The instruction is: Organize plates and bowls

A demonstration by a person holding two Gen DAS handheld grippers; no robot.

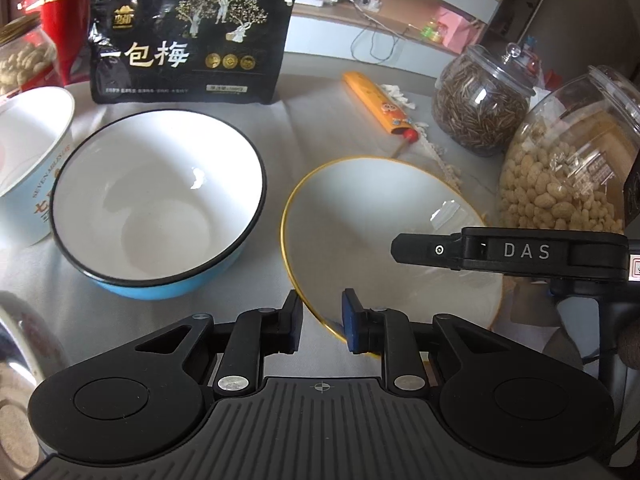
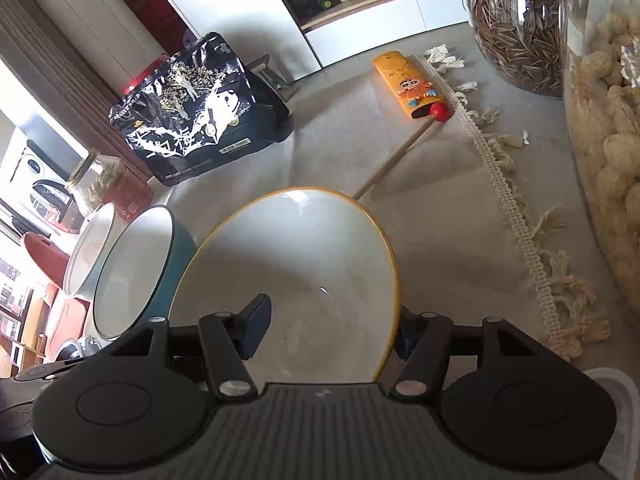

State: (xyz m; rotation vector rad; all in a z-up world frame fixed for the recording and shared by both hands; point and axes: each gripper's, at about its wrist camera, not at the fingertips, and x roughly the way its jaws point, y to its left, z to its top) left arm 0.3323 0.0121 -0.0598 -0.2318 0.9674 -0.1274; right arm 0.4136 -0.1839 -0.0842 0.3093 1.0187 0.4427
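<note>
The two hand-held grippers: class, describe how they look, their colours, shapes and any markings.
Both are black. The left hand-held gripper has a ribbed grey base with a crosshair mark, two round discs, silver rivets, hinged link arms and blue pads. The right hand-held gripper has the same build; its side reads "DAS" in white.

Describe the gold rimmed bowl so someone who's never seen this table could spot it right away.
Start at the big jar of peanuts on the grey tablecloth. Just beside it, nearer the camera, sits the gold-rimmed bowl, with the blue bowl on its other side. Its neighbour has a black rim and blue outside; this one is white with a thin gold edge.
</note>
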